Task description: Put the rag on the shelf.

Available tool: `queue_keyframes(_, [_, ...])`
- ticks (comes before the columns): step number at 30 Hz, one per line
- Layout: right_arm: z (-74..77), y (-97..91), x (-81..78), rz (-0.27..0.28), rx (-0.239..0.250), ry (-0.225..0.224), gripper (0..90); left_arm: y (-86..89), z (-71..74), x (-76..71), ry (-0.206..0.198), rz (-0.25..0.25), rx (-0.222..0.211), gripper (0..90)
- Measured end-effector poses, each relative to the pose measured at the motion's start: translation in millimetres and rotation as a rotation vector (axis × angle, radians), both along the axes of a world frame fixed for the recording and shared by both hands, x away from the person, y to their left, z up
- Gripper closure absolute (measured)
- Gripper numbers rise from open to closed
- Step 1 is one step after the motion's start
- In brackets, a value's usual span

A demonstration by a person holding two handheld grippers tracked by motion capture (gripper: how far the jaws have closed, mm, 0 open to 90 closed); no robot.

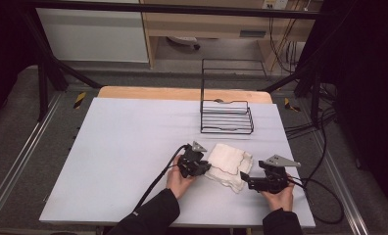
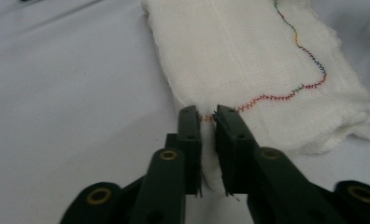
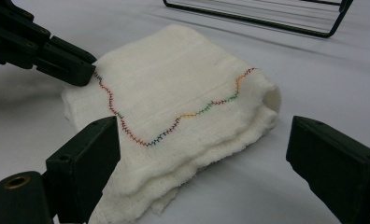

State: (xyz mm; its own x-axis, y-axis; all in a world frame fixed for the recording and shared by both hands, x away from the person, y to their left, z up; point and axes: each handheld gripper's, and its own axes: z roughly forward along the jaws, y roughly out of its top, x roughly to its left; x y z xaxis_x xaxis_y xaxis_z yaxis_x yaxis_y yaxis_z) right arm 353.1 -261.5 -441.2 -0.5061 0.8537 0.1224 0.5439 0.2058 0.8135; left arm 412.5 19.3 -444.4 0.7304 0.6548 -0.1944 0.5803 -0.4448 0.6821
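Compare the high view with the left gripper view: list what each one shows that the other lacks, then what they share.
High view alone: the black wire rack standing beyond the cloth, the right gripper with jaws open at the cloth's near right edge, both hands and sleeves, and the trailing cables.

Left gripper view alone: the left gripper shut on the cloth's edge right at the end of the multicoloured stitched line, seen close.

Both: the folded white cloth lying on the pale table.
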Motion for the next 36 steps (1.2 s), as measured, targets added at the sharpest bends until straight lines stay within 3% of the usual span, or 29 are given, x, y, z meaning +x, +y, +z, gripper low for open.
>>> queue_keyframes(7, [-1.6, 1.3, 0.7, 0.006, -0.014, 0.018, 10.0, 4.8, 4.1, -17.1, -0.034, -0.007, 0.003, 85.7])
queue_keyframes(13, [-1.5, 1.5, 0.7, 0.008, -0.006, 0.024, 10.0, 11.4, 6.0, -37.6, -0.027, -0.017, -0.003, 85.7])
queue_keyframes(16, [-1.8, 1.4, 1.0, 0.01, -0.006, 0.023, 9.9, 13.5, 5.4, -40.4, -0.032, -0.024, -0.005, 84.7])
queue_keyframes(18, [-1.7, 1.6, 1.0, 0.01, -0.003, 0.025, 9.7, 14.9, 6.8, -37.9, -0.039, -0.028, -0.006, 80.3])
queue_keyframes(20, [-1.4, 1.4, 1.0, 0.011, 0.004, 0.023, 9.1, 17.3, 10.9, -34.0, -0.063, -0.023, 0.0, 62.4])
queue_keyframes(21, [-1.4, 1.4, 1.0, 0.011, 0.004, 0.023, 9.1, 19.0, 13.5, -30.9, -0.079, -0.02, 0.007, 62.4])
queue_keyframes(25, [-1.5, 1.6, 2.1, 0.017, 0.007, 0.026, 7.7, 22.7, 24.6, -12.1, -0.105, -0.001, 0.003, 45.4])
queue_keyframes(27, [-1.6, 1.8, 2.3, 0.018, 0.01, 0.026, 7.3, 21.5, 29.0, -1.1, -0.093, -0.006, 0.002, 38.7])
queue_keyframes(32, [-1.1, 1.2, 2.1, 0.019, 0.007, 0.027, 4.9, 9.7, 29.0, 21.8, -0.106, 0.005, 0.03, 26.0])
queue_keyframes(36, [-0.9, 0.9, 2.2, 0.024, 0.009, 0.028, 3.9, 3.5, 24.3, 35.2, -0.093, 0.012, 0.02, 23.7])
